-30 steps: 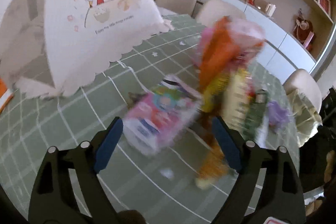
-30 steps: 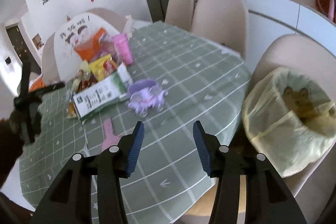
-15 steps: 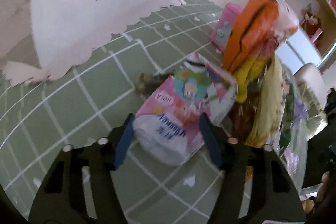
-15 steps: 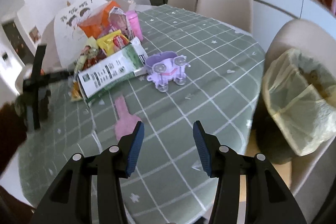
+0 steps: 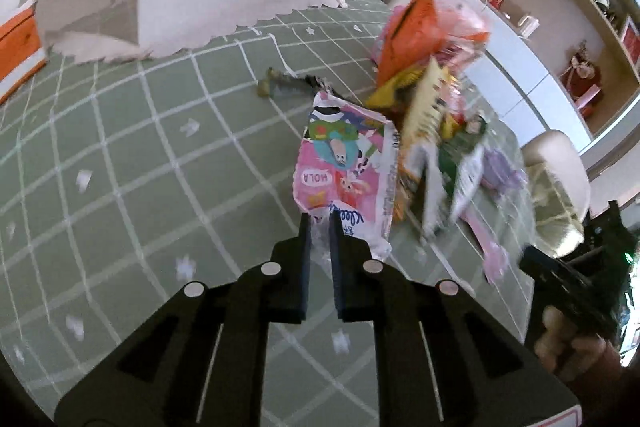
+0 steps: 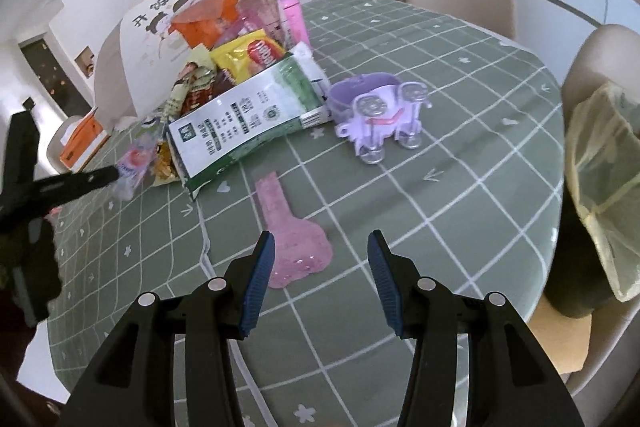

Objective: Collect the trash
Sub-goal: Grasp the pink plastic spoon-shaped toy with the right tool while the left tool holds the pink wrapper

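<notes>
The pink snack wrapper (image 5: pixel 344 171) reads "HOLA", seen upside down.

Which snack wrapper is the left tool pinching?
The pink cartoon wrapper marked HOLA: its near edge sits squeezed in the left tool, which has just closed. The orange, yellow and green-white wrappers lie untouched behind it.

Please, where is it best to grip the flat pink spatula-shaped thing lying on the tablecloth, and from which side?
Probably at the narrow handle of the pink spatula-shaped piece, coming from above. It lies flat on the green checked tablecloth, and its wide end looks too broad and thin to pinch. The right hand-held gripper, open, hangs over that wide end; the handle points away toward the wrapper pile.
</notes>
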A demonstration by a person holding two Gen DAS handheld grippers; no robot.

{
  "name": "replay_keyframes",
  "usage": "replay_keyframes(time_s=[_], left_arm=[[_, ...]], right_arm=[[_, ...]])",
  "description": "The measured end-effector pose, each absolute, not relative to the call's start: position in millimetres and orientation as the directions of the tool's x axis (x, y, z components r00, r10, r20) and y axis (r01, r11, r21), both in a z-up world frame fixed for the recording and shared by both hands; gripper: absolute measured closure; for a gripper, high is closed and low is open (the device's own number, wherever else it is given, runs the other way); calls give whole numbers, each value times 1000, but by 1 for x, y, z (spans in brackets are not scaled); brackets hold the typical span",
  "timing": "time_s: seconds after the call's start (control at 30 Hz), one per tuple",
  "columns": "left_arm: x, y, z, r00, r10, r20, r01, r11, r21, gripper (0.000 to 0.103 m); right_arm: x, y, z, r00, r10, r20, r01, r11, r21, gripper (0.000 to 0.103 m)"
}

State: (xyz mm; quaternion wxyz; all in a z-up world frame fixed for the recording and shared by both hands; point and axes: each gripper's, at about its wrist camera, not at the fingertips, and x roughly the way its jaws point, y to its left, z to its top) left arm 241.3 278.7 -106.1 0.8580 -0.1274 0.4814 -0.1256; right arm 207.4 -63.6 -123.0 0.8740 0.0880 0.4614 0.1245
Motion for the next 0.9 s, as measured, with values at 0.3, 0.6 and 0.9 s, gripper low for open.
replay_keyframes(time_s=[0.3, 0.6, 0.9], left_arm=[[190, 275, -106, 484, -332, -810, 101, 940, -325, 94], [178, 279, -103, 498, -334, -800, 85, 937, -339, 94], [176, 272, -90, 530, -365, -765, 113, 925, -363, 94]], right_arm=[[222, -38, -139, 504, 331, -798, -197, 943, 267, 57], [224, -17, -143, 517, 265, -814, -239, 958, 160, 52], [214, -14, -127, 500, 292, -815, -271, 947, 173, 59]])
